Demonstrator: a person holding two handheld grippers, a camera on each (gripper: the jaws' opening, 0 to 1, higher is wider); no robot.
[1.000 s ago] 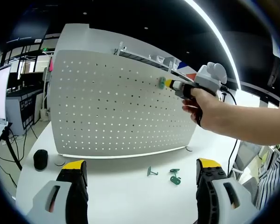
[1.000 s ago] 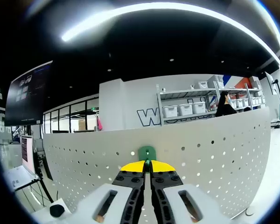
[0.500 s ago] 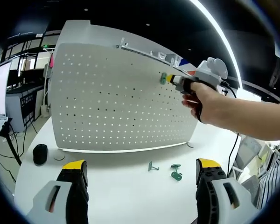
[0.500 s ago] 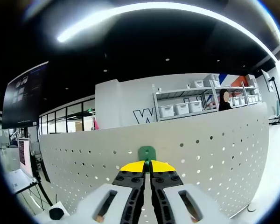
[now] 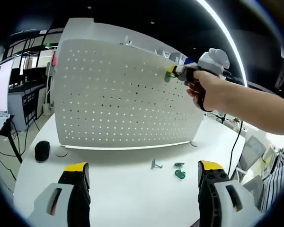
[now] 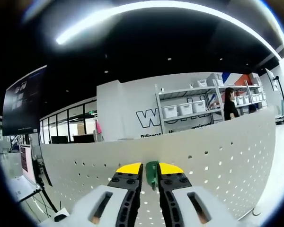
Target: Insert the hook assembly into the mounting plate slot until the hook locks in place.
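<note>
The right tongs [image 6: 149, 167] press a green hook [image 6: 152, 171] against the pegboard's [image 5: 123, 99] upper right, apparently not yet locked, two spare hooks [image 5: 173, 169] lie on the worktop [image 5: 132, 189], and the left tongs [image 5: 142, 172] hang wide and empty.

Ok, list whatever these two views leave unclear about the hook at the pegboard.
- Right gripper view: the green hook sits between the right gripper tips, which cover its lower part, so whether its pegs are in the pegboard holes cannot be told.
- Left gripper view: the hook is too small to show any lock.
- Left gripper view: two spare hooks on the table are too small for detail.
</note>
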